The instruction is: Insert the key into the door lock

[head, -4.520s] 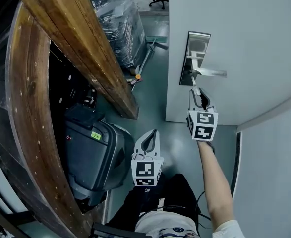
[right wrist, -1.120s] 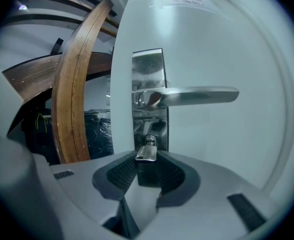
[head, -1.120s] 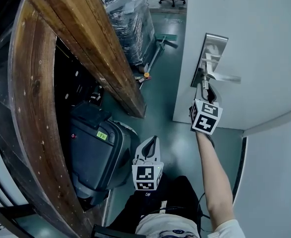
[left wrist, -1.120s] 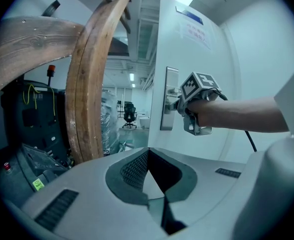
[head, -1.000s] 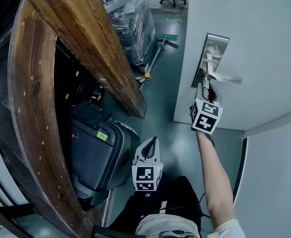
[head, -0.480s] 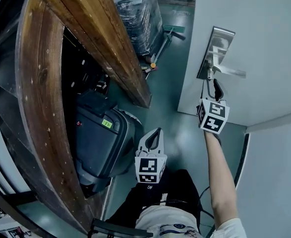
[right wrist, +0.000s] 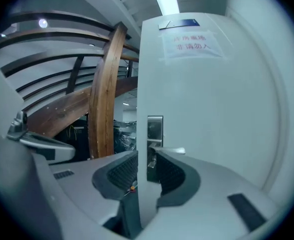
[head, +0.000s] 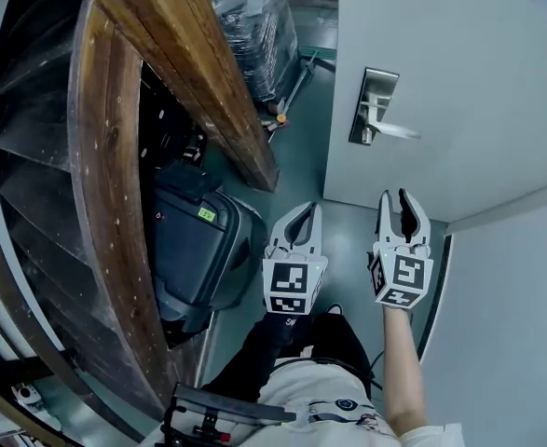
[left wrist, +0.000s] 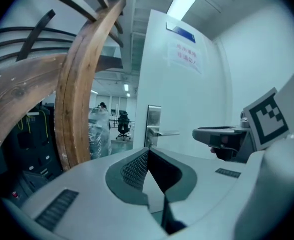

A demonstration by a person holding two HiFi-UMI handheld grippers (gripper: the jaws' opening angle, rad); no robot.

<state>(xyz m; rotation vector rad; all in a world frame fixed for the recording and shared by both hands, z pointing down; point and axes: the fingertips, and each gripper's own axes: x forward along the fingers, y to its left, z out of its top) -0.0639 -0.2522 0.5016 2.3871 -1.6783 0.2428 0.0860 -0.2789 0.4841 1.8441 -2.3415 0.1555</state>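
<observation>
The white door [head: 459, 73] stands ahead on the right with a steel lock plate [head: 374, 105] and lever handle [head: 391, 129]. My right gripper [head: 394, 201] hangs below the lock, well back from the door, open, with nothing seen between its fingers. In the right gripper view the lock plate [right wrist: 155, 129] and handle [right wrist: 172, 151] show through the gap of the right gripper [right wrist: 147, 166]. My left gripper [head: 307, 214] is beside it, shut and empty; the left gripper [left wrist: 148, 151] faces the lock plate [left wrist: 153, 119]. Any key at the lock is too small to tell.
A thick slanted wooden beam [head: 208, 73] and curved stair rails fill the left. A black suitcase [head: 194, 250] stands on the floor below them. A wrapped pallet [head: 254, 26] lies beyond. A grey wall [head: 506, 324] closes the right. A paper sign [right wrist: 192, 43] hangs high on the door.
The right gripper was up under the handle at the lock plate; it has dropped back away from the door and now stands open. The left gripper rose slightly alongside it.
</observation>
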